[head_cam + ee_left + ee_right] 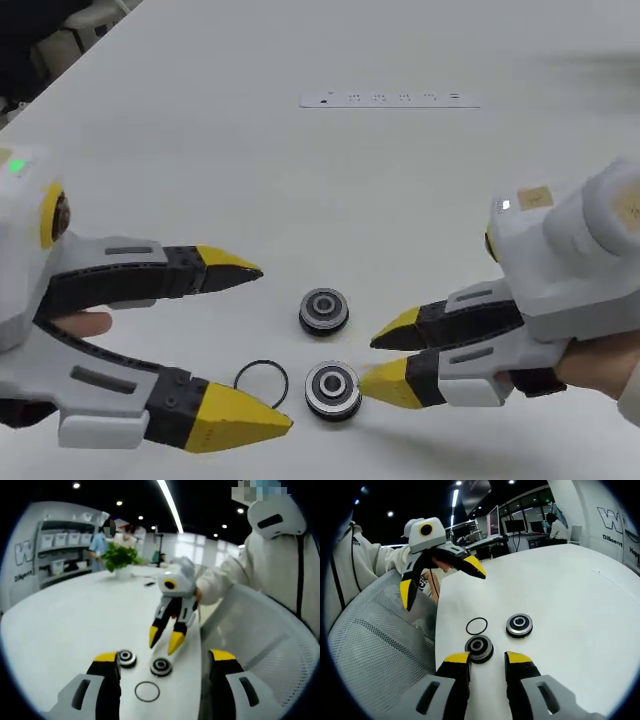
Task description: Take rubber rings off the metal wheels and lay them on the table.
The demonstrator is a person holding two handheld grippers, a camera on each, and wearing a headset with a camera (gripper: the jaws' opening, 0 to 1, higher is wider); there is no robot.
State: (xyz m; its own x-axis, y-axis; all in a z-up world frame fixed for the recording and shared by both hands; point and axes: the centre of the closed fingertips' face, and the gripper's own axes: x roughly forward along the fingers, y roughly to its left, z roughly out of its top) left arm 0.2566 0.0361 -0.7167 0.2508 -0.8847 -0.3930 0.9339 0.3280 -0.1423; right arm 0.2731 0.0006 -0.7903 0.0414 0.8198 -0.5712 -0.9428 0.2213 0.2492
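Two metal wheels lie on the white table. The far wheel has a dark rim; the near wheel shows a bright metal rim. A loose black rubber ring lies flat just left of the near wheel. My left gripper is wide open, with its jaws on either side of the ring and nothing between them. My right gripper is open by a narrow gap, tips close to the near wheel's right side. The right gripper view has that wheel just ahead of its jaws, with the ring beyond.
A white power strip lies far back on the table. A white mesh chair stands beside the table edge. A potted plant and shelves are at the table's far end.
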